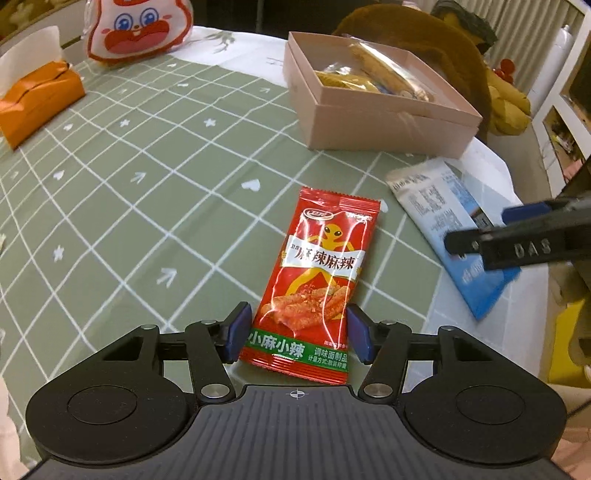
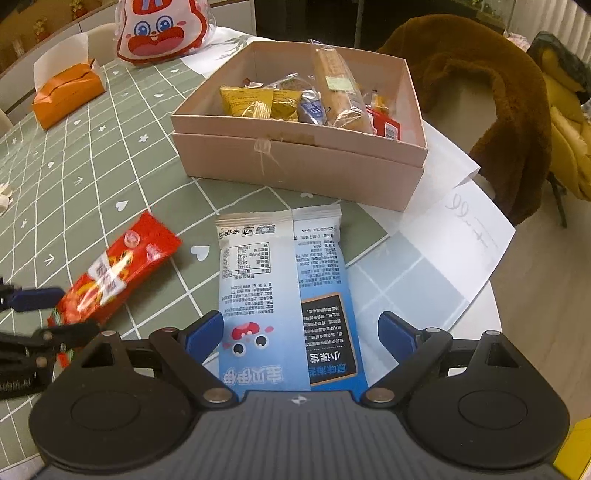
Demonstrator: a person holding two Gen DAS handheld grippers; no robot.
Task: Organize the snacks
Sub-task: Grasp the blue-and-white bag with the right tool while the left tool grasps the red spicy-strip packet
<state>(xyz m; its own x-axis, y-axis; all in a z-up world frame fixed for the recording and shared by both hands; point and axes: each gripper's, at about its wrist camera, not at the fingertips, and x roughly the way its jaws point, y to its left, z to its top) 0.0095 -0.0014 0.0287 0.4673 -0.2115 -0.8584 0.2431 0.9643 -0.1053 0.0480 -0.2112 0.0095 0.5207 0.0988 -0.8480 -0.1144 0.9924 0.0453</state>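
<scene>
A red spicy-snack packet lies on the green checked tablecloth. My left gripper straddles its near end, and both blue pads touch the packet's side edges. In the right wrist view the same red packet looks blurred between the left gripper's fingers. A blue-and-white snack packet lies back side up between the jaws of my right gripper, which stands open with a gap at the right pad. This blue packet also shows under the right gripper in the left wrist view.
An open pink cardboard box holding several wrapped snacks stands behind both packets. An orange tissue pack and a rabbit-print bag sit at the far left. White paper sheets lie by the table's right edge, and a brown coat hangs on a chair.
</scene>
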